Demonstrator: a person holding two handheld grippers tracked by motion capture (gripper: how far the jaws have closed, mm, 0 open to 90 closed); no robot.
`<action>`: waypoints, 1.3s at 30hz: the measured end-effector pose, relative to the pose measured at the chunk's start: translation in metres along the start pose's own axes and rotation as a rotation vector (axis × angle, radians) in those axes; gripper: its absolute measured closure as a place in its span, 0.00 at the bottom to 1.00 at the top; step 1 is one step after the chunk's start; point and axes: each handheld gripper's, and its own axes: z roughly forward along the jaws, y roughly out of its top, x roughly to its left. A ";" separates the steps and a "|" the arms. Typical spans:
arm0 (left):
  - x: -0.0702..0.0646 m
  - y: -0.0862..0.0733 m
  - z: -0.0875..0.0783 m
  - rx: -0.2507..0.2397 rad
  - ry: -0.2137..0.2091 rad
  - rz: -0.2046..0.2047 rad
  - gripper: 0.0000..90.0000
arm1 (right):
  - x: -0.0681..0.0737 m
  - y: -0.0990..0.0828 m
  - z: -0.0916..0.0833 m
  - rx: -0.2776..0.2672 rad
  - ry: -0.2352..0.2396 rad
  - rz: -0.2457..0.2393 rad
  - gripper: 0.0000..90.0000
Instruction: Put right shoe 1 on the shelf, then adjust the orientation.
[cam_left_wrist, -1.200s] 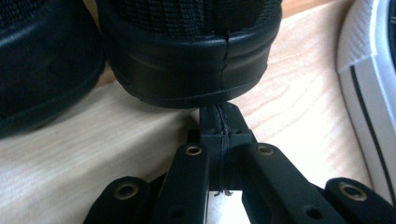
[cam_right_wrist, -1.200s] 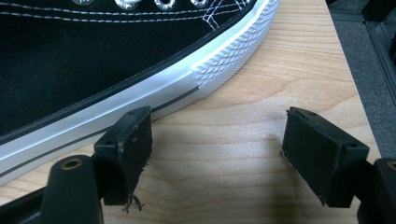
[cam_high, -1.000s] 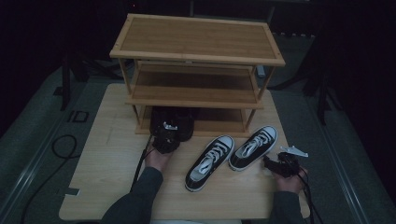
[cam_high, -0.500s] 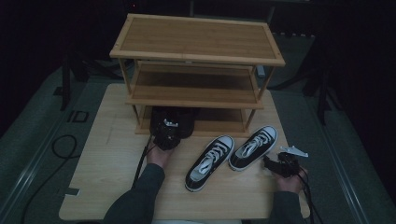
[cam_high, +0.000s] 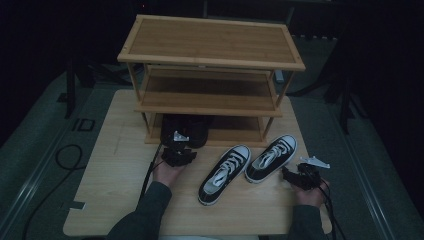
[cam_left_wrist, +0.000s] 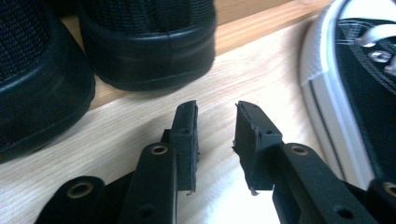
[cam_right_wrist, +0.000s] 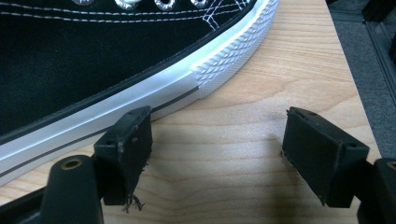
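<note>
A pair of black shoes (cam_high: 187, 127) stands on the bottom shelf of a bamboo rack (cam_high: 210, 45), heels (cam_left_wrist: 144, 46) facing me. My left gripper (cam_high: 177, 150) hovers just in front of those heels. Its jaws have just been opening, and in the left gripper view the left gripper (cam_left_wrist: 215, 109) has only bare wood between its pads. Two black-and-white sneakers lie on the table: one (cam_high: 225, 172) in the middle, the other (cam_high: 272, 157) to its right. My right gripper (cam_high: 292, 176) rests open beside the right sneaker's white sole (cam_right_wrist: 93, 116), with nothing in the right gripper (cam_right_wrist: 219, 121).
The rack stands at the far half of the wooden table (cam_high: 115, 190), with two higher shelves. The middle sneaker's toe (cam_left_wrist: 355, 93) lies close to the right of the left gripper. The table's right edge (cam_right_wrist: 355, 70) is near the right gripper. A black cable (cam_high: 65, 160) loops on the floor at left.
The left gripper has drawn slightly back from the black shoes toward me. The right hand and both sneakers have stayed in place.
</note>
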 end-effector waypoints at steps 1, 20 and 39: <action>-0.001 0.000 -0.003 0.001 -0.002 0.010 0.76 | 0.000 0.000 0.000 0.000 0.000 0.000 0.27; -0.023 0.019 -0.001 -0.035 -0.030 0.092 0.75 | 0.000 0.000 0.000 0.000 0.000 -0.001 0.27; -0.034 0.034 0.040 -0.075 0.050 0.098 0.76 | 0.000 0.000 0.000 0.000 0.000 -0.001 0.27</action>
